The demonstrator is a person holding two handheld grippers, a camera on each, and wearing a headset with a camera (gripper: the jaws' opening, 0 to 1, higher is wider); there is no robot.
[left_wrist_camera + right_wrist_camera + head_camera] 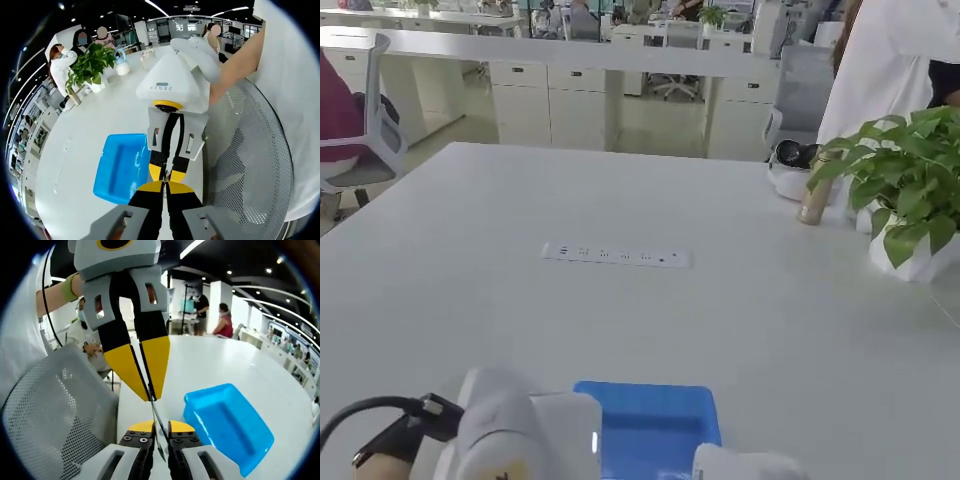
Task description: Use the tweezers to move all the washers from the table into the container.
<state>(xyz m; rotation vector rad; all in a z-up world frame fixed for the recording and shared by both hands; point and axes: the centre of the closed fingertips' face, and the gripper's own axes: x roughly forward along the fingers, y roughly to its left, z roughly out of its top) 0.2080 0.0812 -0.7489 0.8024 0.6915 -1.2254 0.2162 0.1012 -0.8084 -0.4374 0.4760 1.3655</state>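
Note:
A blue container sits at the table's near edge, also seen as the blue container and blue container; its floor looks bare. Both grippers meet tip to tip just beside it. Thin metal tweezers run between the left gripper's yellow fingers and down into my right gripper, whose jaws press on them. In the left gripper view my left gripper is shut, facing the right gripper's fingertips. White gripper bodies show at the bottom of the head view.
A white power strip lies mid-table. A potted plant, a brown bottle and a dark device stand at the far right. A mesh chair back is close behind the grippers. People stand in the background.

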